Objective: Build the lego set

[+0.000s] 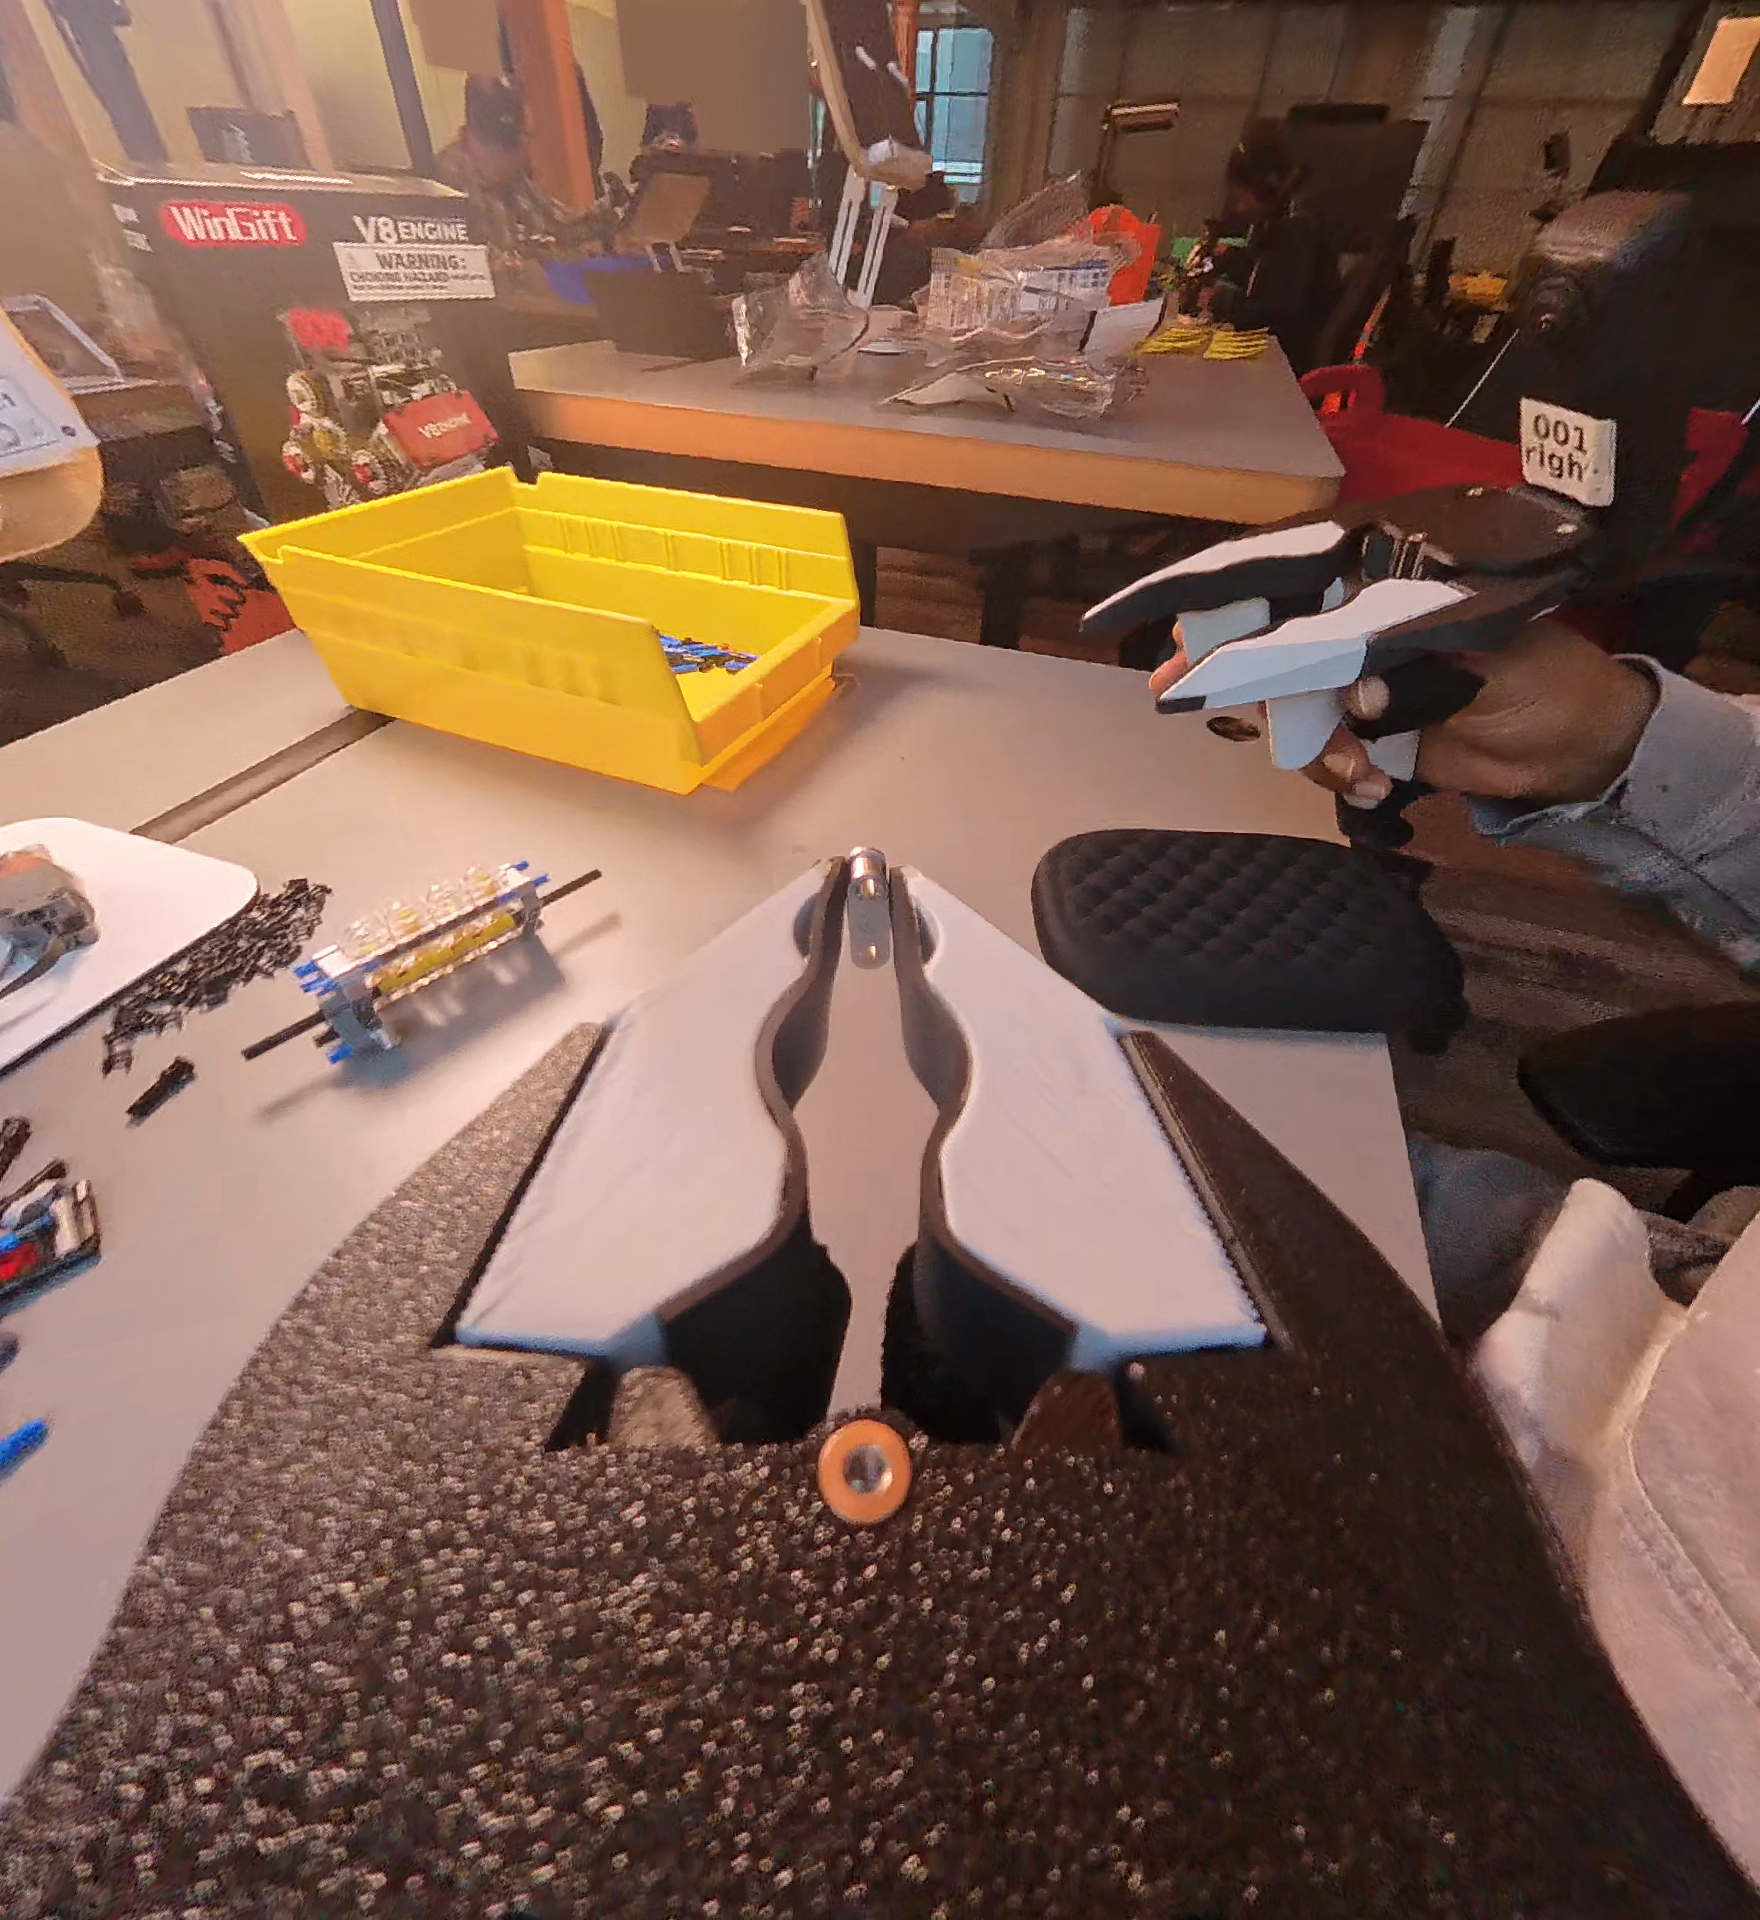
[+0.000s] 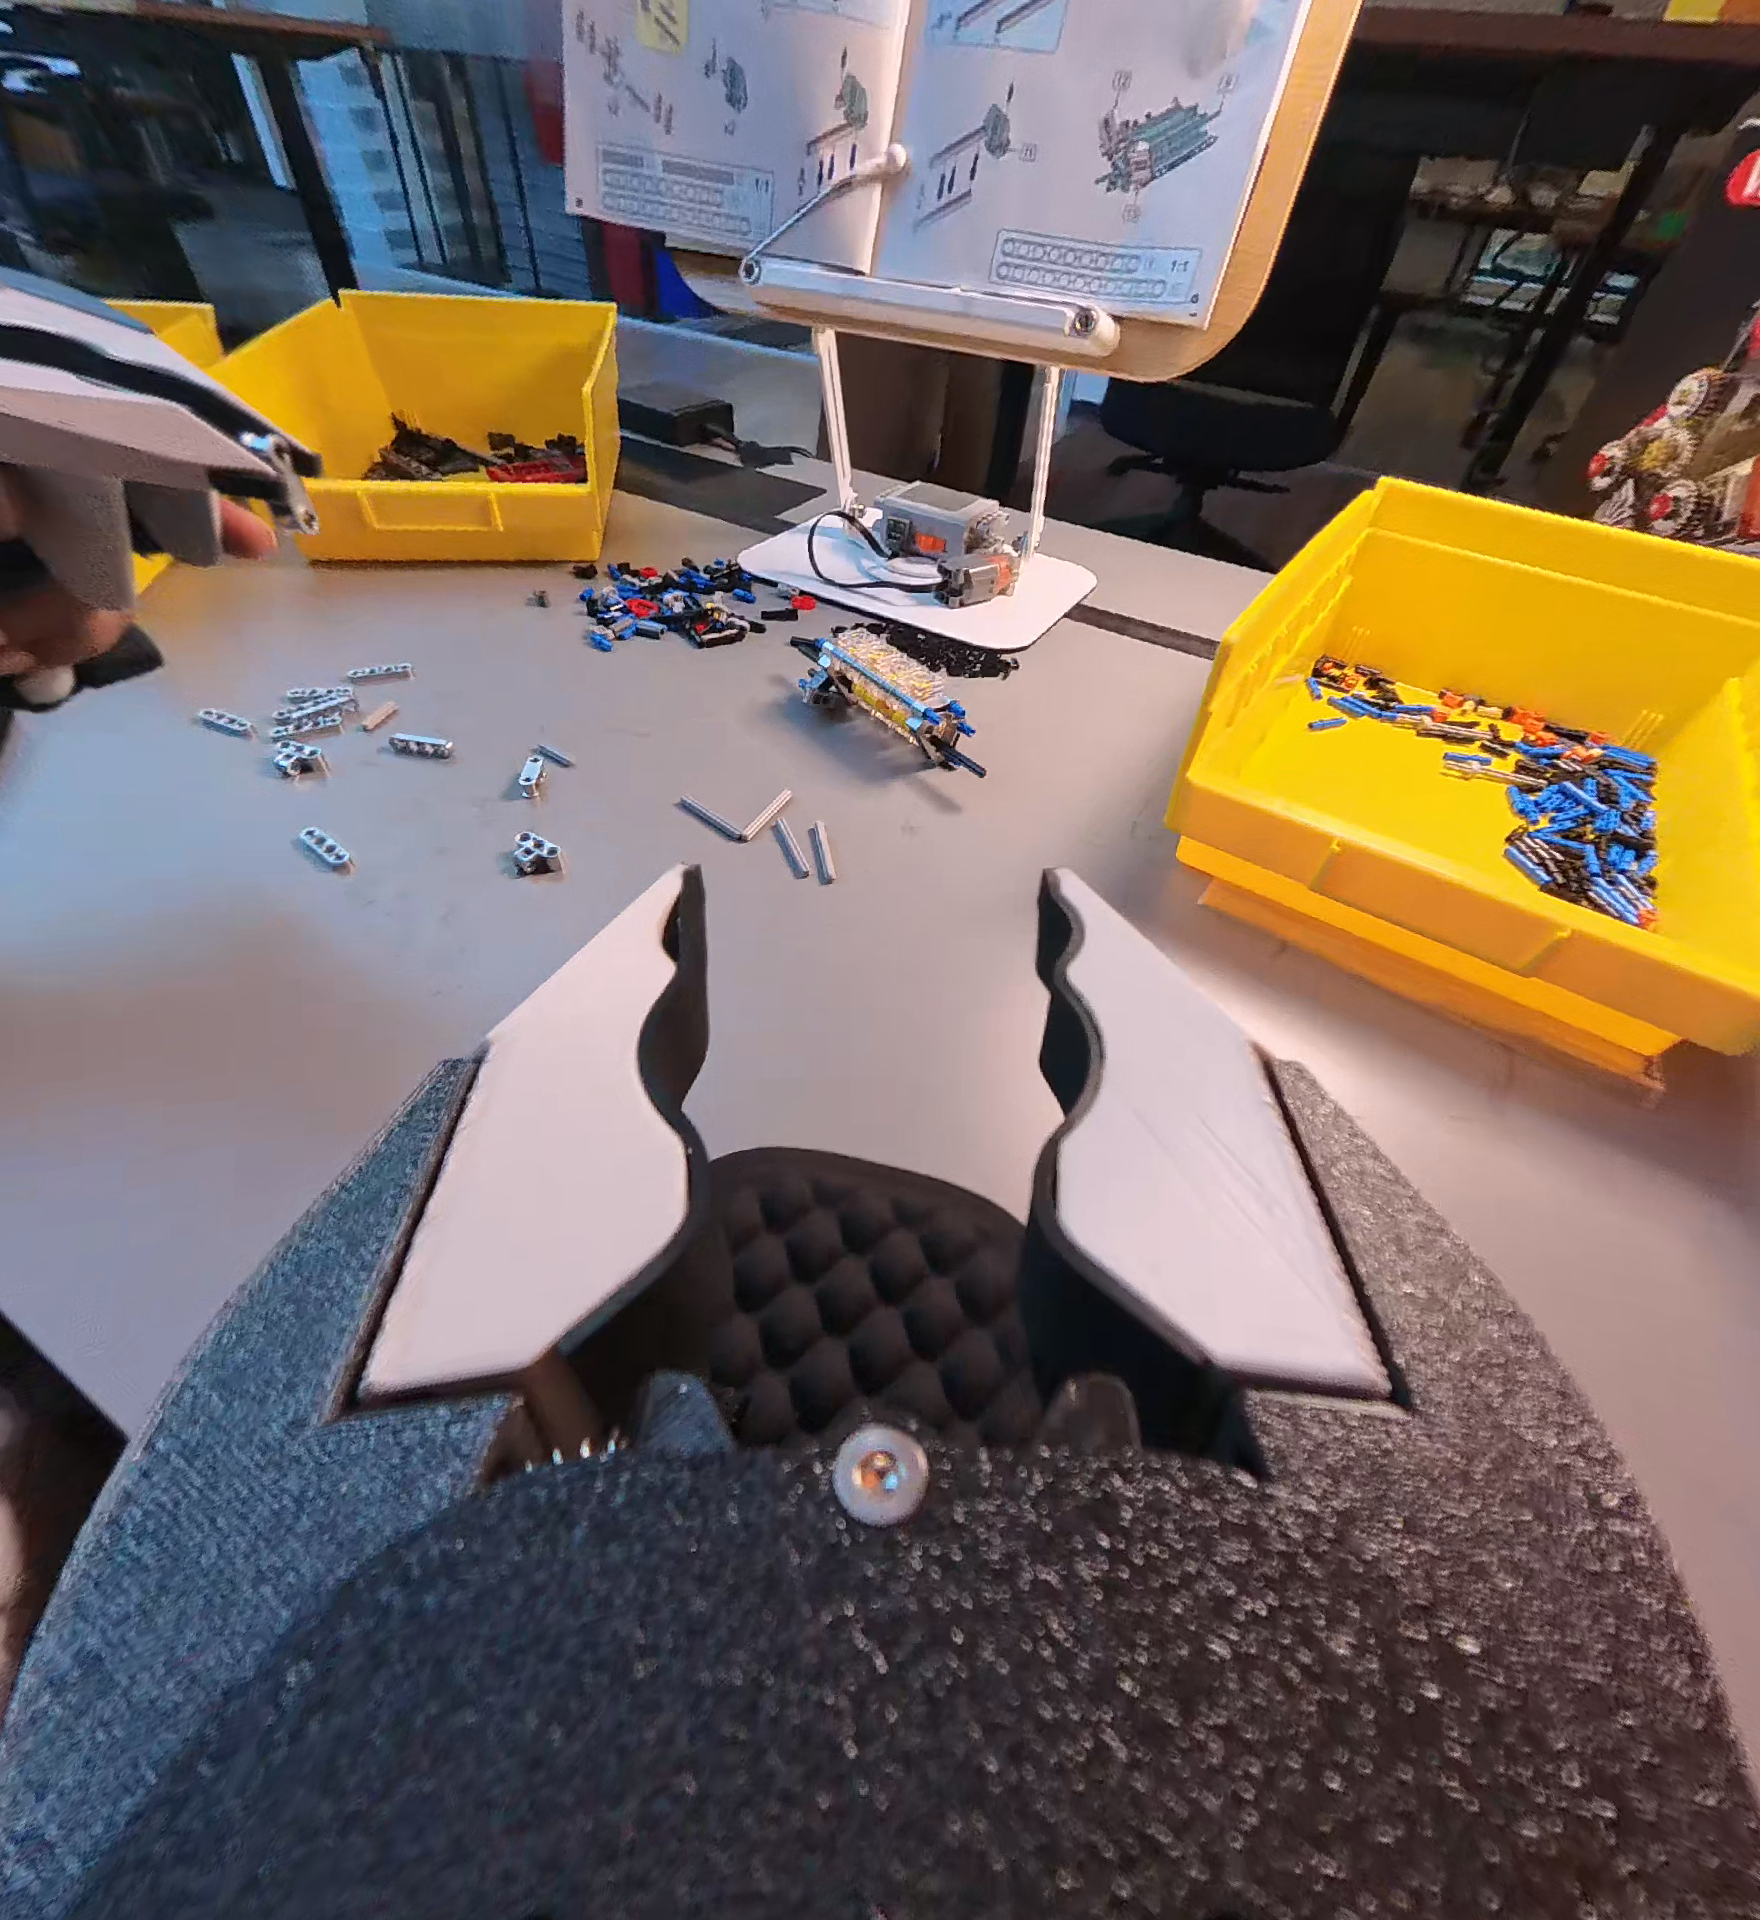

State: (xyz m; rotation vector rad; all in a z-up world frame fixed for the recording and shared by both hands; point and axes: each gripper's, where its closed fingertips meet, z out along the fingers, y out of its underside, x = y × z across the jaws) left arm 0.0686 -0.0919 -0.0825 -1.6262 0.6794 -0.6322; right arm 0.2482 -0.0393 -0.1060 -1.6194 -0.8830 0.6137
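A small silver-grey beam piece point(image 1: 868, 914) sits pinched at the very tips of the left gripper point(image 1: 868, 883), its fingers drawn together around it at centre frame of the left wrist view; the piece stands on end, its long axis running up and down along the line of the fingers, with a rounded metallic end showing above the tips. In the right wrist view the same piece point(image 2: 292, 488) appears at upper left, hanging from the left gripper's nose just in front of a yellow bin point(image 2: 440, 416) of dark parts. The right gripper point(image 2: 871, 914) is spread wide and holds nothing, its fingers framing bare grey table point(image 2: 232, 1039) at lower centre, above a black quilted pad point(image 2: 855, 1278). In the left wrist view it floats at right of frame point(image 1: 1156, 665), in a person's hand point(image 1: 1499, 717), clear of the table. The partly built block assembly point(image 2: 891, 707), clear and yellow between blue-pinned ends with a black axle through it, lies at centre of the right view, its long axis slanting from upper left to lower right; it lies ahead of the spread fingers, well apart from them. In the left wrist view it lies at left of centre point(image 1: 429, 945), left of the closed tips. Loose grey beams point(image 2: 315, 717) and short grey axles point(image 2: 782, 831) are scattered between the two grippers, the axles nearest the right one. A second yellow bin point(image 2: 1478, 790) of blue and black pins sits at right, and an instruction booklet on a stand point(image 2: 959, 156) rises at top centre.
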